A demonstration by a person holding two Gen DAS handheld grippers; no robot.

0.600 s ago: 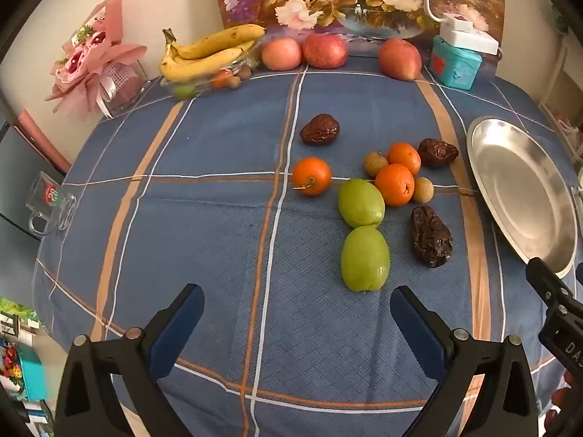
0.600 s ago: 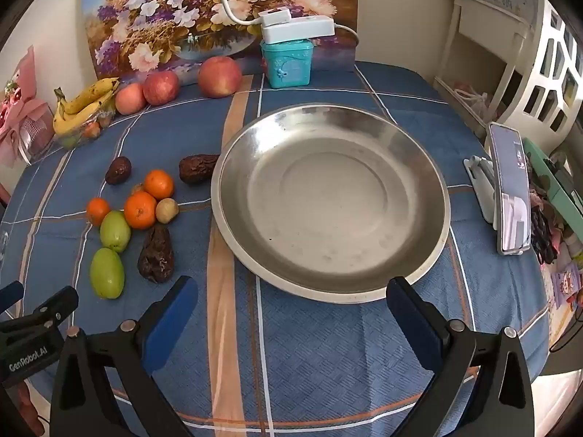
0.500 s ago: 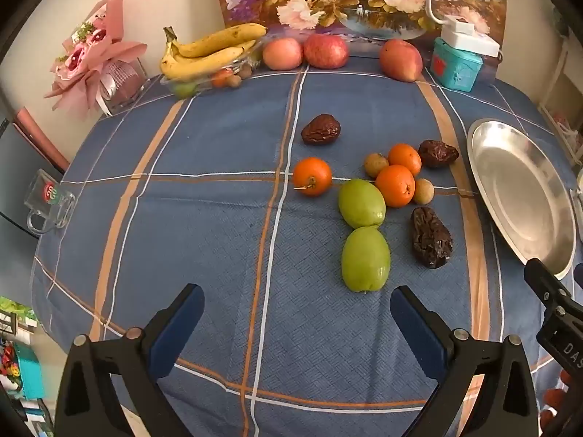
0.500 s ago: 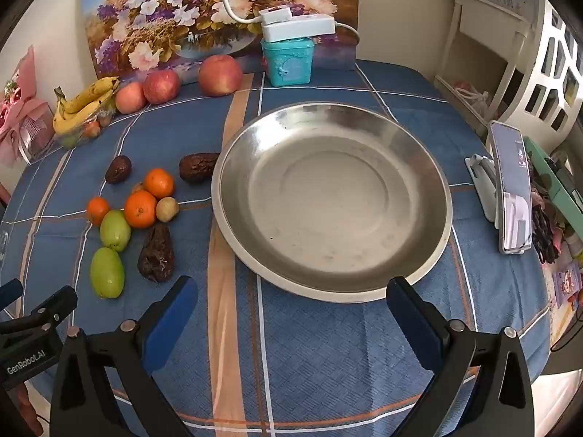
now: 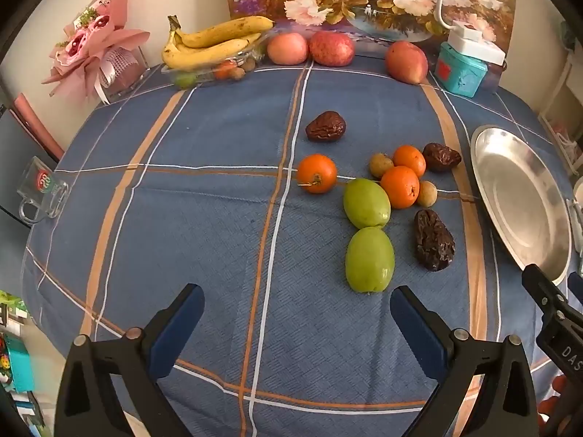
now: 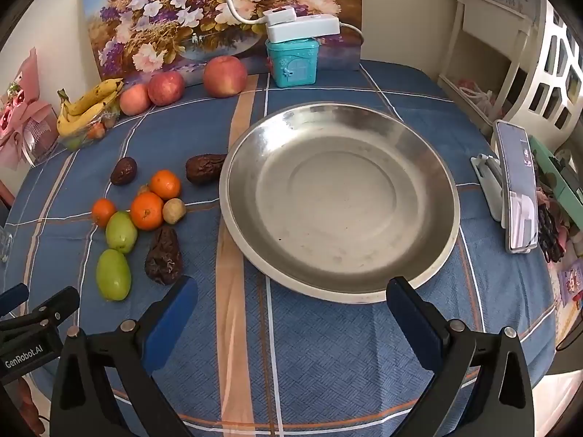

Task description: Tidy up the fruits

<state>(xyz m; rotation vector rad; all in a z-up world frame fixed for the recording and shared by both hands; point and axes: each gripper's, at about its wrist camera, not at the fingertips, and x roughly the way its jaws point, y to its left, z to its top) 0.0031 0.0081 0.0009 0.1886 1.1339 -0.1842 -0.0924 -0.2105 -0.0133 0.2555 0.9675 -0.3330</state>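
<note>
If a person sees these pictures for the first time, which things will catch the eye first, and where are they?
The big, bare steel plate fills the middle of the right wrist view. Just left of it on the blue checked tablecloth lies a bright cluster of fruit: two green fruits, three oranges and dark wrinkled dates. Both grippers, left and right, hover open and hold nothing.

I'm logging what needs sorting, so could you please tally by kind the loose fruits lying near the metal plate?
Oranges: 3
Green fruits: 2
Dark dried dates: 3
Small tan round fruits: 2
Total: 10, all on the cloth; none in the plate.
</note>
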